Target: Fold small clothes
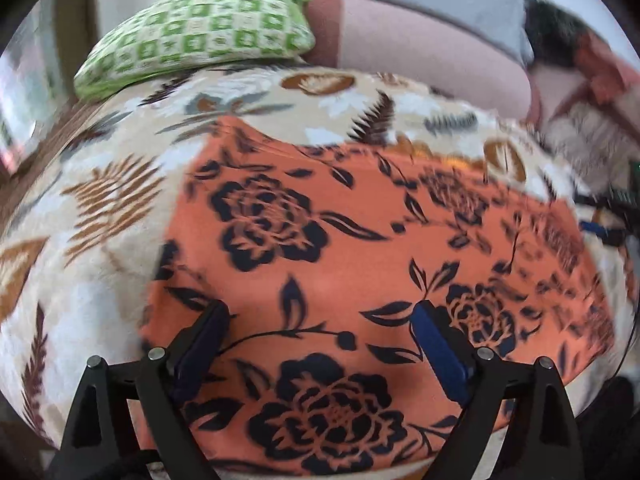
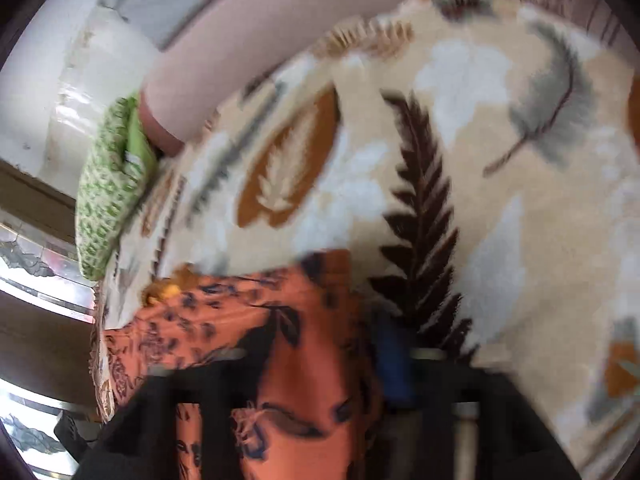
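Item: orange cloth [image 1: 360, 248] with black flowers, spread flat across the leaf-patterned blanket [image 1: 100, 208] for folding, we judged. Left claw [image 1: 320, 316] hung wide open above its near edge, holding nothing. Right claw [image 2: 304, 364] was blurred; we could not tell its state.

- The blanket [image 1: 100, 208] lies bare left of the orange cloth [image 1: 320, 240], leaving room to pass.
- A green pillow [image 1: 200, 32] and pink bolster [image 1: 420, 56] block the far edge.
- Bare blanket opens right of the cloth in the right wrist view.
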Demonstrator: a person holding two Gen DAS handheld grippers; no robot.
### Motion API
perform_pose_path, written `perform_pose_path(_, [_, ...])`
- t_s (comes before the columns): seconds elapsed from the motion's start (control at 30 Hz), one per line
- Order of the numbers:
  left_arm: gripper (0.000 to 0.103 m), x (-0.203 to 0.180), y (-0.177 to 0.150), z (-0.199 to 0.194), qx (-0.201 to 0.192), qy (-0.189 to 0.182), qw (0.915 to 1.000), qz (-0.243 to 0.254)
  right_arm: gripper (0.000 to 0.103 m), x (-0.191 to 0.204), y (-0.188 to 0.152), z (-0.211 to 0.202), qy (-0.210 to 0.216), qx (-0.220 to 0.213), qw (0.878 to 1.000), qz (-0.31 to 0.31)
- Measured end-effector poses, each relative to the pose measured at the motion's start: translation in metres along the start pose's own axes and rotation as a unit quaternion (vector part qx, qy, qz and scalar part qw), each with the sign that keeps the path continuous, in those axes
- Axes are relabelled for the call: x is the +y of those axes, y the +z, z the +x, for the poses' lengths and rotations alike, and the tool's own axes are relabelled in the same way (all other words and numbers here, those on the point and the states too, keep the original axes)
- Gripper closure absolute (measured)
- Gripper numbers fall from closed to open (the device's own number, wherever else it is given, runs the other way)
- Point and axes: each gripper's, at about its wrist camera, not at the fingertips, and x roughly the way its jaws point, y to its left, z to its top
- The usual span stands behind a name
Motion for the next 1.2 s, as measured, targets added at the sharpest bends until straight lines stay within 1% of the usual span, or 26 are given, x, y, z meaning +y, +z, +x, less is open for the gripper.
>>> perform_pose_path(0.07, [0.010, 0.016, 0.000, -0.015, -0.011, -0.010, 0.9993, -0.033, 0.030, 0.020, -0.006, -0.022, 0.013, -0.014, 1.000, -0.020])
perform_pose_path(0.13, [0.010, 0.032, -0.005, -0.031, -0.021, -0.019, 0.9976, -0.063, 0.030, 0.043, -0.023, -0.044, 0.054, -0.021, 0.998, -0.030])
perform_pose_path(0.23, [0.010, 0.052, -0.017, -0.052, -0.025, -0.035, 0.9953, -0.087, 0.030, 0.075, -0.058, -0.053, 0.105, -0.003, 0.994, -0.043])
perform_pose_path(0.33, [0.010, 0.070, -0.032, -0.061, -0.020, -0.053, 0.9925, -0.109, 0.030, 0.083, -0.090, -0.052, 0.134, 0.018, 0.990, -0.041])
perform_pose_path(0.43, [0.010, 0.086, -0.042, -0.056, -0.006, -0.076, 0.9856, -0.151, 0.030, 0.082, -0.113, -0.036, 0.125, 0.044, 0.991, -0.031])
perform_pose_path(0.47, [0.010, 0.092, -0.044, -0.052, 0.002, -0.095, 0.9813, -0.168, 0.030, 0.075, -0.118, -0.031, 0.125, 0.054, 0.990, -0.024])
perform_pose_path(0.53, [0.011, 0.101, -0.048, -0.040, 0.019, -0.128, 0.9698, -0.207, 0.030, 0.065, -0.127, -0.011, 0.109, 0.080, 0.991, -0.008])
perform_pose_path(0.57, [0.016, 0.104, -0.049, -0.035, 0.029, -0.144, 0.9631, -0.226, 0.030, 0.058, -0.132, -0.002, 0.105, 0.097, 0.990, 0.003])
perform_pose_path(0.6, [0.020, 0.108, -0.050, -0.032, 0.036, -0.159, 0.9564, -0.243, 0.030, 0.052, -0.133, 0.002, 0.110, 0.101, 0.989, 0.013])
perform_pose_path(0.63, [0.030, 0.110, -0.051, -0.029, 0.040, -0.162, 0.9535, -0.251, 0.030, 0.048, -0.133, 0.000, 0.120, 0.091, 0.988, 0.024])
perform_pose_path(0.67, [0.050, 0.113, -0.052, -0.026, 0.049, -0.157, 0.9530, -0.255, 0.030, 0.045, -0.132, -0.001, 0.125, 0.092, 0.987, 0.032])
perform_pose_path(0.7, [0.062, 0.116, -0.055, -0.022, 0.064, -0.145, 0.9533, -0.257, 0.030, 0.043, -0.131, -0.002, 0.128, 0.095, 0.986, 0.039])
perform_pose_path(0.73, [0.084, 0.120, -0.056, -0.020, 0.072, -0.134, 0.9536, -0.260, 0.030, 0.042, -0.131, -0.001, 0.129, 0.098, 0.986, 0.043])
perform_pose_path(0.77, [0.086, 0.124, -0.057, -0.020, 0.077, -0.133, 0.9519, -0.265, 0.030, 0.042, -0.130, -0.001, 0.128, 0.100, 0.986, 0.044])
perform_pose_path(0.8, [0.088, 0.126, -0.058, -0.023, 0.076, -0.145, 0.9479, -0.273, 0.030, 0.042, -0.130, -0.002, 0.127, 0.101, 0.986, 0.041])
perform_pose_path(0.83, [0.089, 0.124, -0.057, -0.029, 0.070, -0.143, 0.9505, -0.267, 0.030, 0.043, -0.130, -0.001, 0.123, 0.101, 0.987, 0.036])
perform_pose_path(0.87, [0.089, 0.115, -0.051, -0.041, 0.051, -0.131, 0.9607, -0.239, 0.030, 0.044, -0.130, -0.001, 0.120, 0.102, 0.987, 0.032])
perform_pose_path(0.93, [0.089, 0.103, -0.046, -0.048, 0.039, -0.116, 0.9709, -0.206, 0.030, 0.045, -0.131, 0.000, 0.115, 0.100, 0.988, 0.028])
perform_pose_path(0.97, [0.089, 0.100, -0.047, -0.042, 0.047, -0.105, 0.9727, -0.201, 0.030, 0.047, -0.131, 0.005, 0.114, 0.100, 0.988, 0.026])
perform_pose_path(1.0, [0.088, 0.103, -0.052, -0.025, 0.072, -0.087, 0.9723, -0.205, 0.030, 0.048, -0.130, 0.004, 0.113, 0.100, 0.988, 0.025])
perform_pose_path(1.03, [0.084, 0.109, -0.056, -0.012, 0.093, -0.084, 0.9691, -0.212, 0.030, 0.047, -0.130, 0.005, 0.113, 0.101, 0.988, 0.026])
perform_pose_path(1.07, [0.083, 0.113, -0.056, -0.011, 0.087, -0.095, 0.9666, -0.222, 0.030, 0.047, -0.129, 0.005, 0.114, 0.102, 0.988, 0.027])
perform_pose_path(1.1, [0.079, 0.111, -0.052, -0.019, 0.084, -0.101, 0.9675, -0.216, 0.030, 0.047, -0.129, 0.006, 0.115, 0.103, 0.987, 0.029])
perform_pose_path(1.13, [0.061, 0.108, -0.045, -0.028, 0.075, -0.097, 0.9723, -0.199, 0.030, 0.046, -0.129, 0.005, 0.118, 0.105, 0.987, 0.030])
perform_pose_path(1.17, [0.043, 0.103, -0.036, -0.042, 0.050, -0.095, 0.9787, -0.175, 0.030, 0.045, -0.128, 0.005, 0.120, 0.105, 0.987, 0.030])
perform_pose_path(1.2, [0.034, 0.100, -0.024, -0.056, 0.012, -0.099, 0.9840, -0.148, 0.030, 0.045, -0.129, 0.006, 0.121, 0.105, 0.987, 0.030])
